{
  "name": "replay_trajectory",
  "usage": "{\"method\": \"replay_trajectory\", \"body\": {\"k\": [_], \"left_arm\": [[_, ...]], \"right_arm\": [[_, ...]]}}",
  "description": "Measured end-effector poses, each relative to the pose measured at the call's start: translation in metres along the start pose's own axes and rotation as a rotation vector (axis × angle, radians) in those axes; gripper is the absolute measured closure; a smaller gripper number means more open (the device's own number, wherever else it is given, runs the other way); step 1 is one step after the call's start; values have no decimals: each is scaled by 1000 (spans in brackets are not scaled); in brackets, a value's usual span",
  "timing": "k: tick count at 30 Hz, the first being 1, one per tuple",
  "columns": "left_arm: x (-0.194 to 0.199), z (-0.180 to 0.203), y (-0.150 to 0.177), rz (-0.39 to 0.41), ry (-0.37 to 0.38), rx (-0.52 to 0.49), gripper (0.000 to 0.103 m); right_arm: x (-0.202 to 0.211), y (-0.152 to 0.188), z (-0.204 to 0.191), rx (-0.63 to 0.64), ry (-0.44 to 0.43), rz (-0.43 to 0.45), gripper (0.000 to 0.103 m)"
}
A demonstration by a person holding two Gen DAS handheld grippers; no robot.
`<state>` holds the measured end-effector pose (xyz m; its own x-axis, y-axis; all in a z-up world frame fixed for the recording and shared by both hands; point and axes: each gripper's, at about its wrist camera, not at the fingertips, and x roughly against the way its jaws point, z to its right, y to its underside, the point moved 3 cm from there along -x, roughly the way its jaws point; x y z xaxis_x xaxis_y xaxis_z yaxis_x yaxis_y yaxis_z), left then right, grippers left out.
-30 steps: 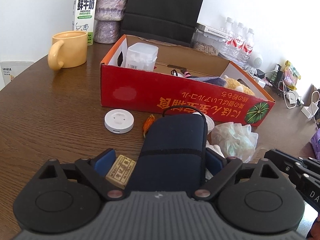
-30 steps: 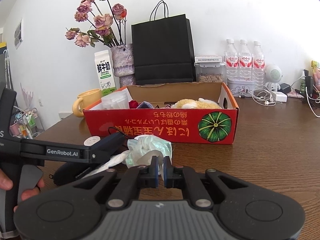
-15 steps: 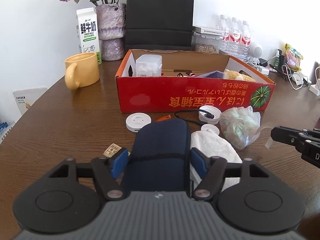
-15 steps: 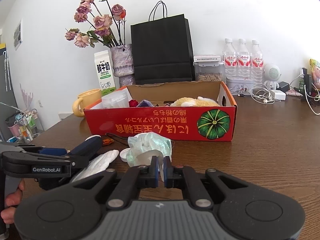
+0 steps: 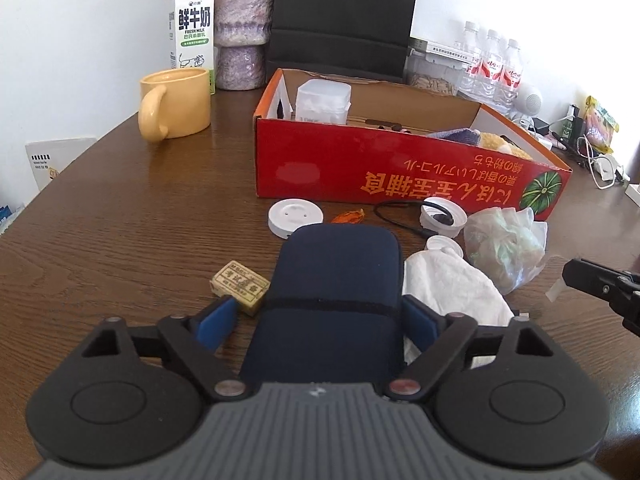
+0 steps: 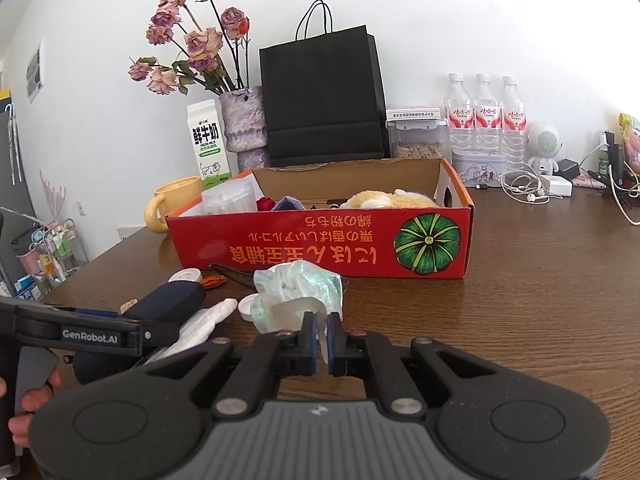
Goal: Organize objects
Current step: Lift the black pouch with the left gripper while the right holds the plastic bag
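The red cardboard box sits on the brown table, and the clutter lies along its near wall: a white round disc, an orange wrapper, a black cord looped into a white lid, a crumpled plastic bag and a white cloth. Nearer than these, the navy pouch lies lengthwise between the fingers of the left gripper, whose jaws have just been closing; the right blue pad looks to be against the pouch's side, while the left blue pad shows a gap, so it is not yet clamped. A small tan block lies just beside the pouch, close to that left pad. The right gripper is closed, a thin translucent strip from the bag reaching to its pads; whether they pinch it is hard to tell. Behind the box stand a yellow mug, a milk carton, a vase, a black paper bag and 3 water bottles. Only the right wrist view shows the dried roses, a plush toy inside the box and fingers of the person's hand on the left gripper's handle. The box's far corners and the pouch's near end are hidden.
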<state>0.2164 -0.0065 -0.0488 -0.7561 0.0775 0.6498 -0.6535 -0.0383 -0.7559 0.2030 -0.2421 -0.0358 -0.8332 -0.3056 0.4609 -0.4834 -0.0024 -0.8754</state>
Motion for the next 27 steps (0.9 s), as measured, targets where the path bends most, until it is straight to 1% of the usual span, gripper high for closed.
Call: {"method": "replay_trajectory", "body": {"k": [1, 2, 4, 6, 8, 9, 10, 11, 12, 14, 16, 21, 24, 27], "left_arm": [[2, 0, 1, -1, -21, -16, 28], [5, -1, 3, 2, -54, -34, 29], [10, -4, 7, 9, -88, -64, 30], [15, -5, 11, 18, -121, -87, 30], [18, -4, 15, 25, -154, -106, 28], [19, -4, 16, 31, -157, -110, 24], [21, -5, 17, 31, -155, -108, 15], [23, -5, 18, 37, -149, -103, 11], [25, -6, 19, 46, -143, -96, 1], [29, -7, 18, 64, -147, -79, 0], [30, -7, 18, 65, -138, -72, 0], [28, -10, 21, 45, -107, -49, 0], [21, -11, 24, 9, -76, -29, 0], [19, -10, 27, 15, -90, -31, 0]], "right_arm": [[0, 0, 0, 0, 0, -1, 99], [0, 0, 0, 0, 0, -2, 99], [0, 0, 0, 0, 0, -1, 99], [0, 1, -1, 1, 1, -1, 99], [-1, 1, -1, 3, 2, -4, 99], [-1, 1, -1, 4, 3, -4, 99], [-1, 1, -1, 5, 3, -4, 99], [0, 1, -1, 5, 3, -4, 99], [0, 1, -1, 5, 3, -4, 99], [0, 1, -2, 5, 3, -5, 99], [0, 1, -2, 6, 3, -4, 99], [1, 1, -4, 8, -1, 0, 99], [1, 2, -5, 10, 0, -3, 99], [2, 2, -5, 9, 0, -3, 99]]}}
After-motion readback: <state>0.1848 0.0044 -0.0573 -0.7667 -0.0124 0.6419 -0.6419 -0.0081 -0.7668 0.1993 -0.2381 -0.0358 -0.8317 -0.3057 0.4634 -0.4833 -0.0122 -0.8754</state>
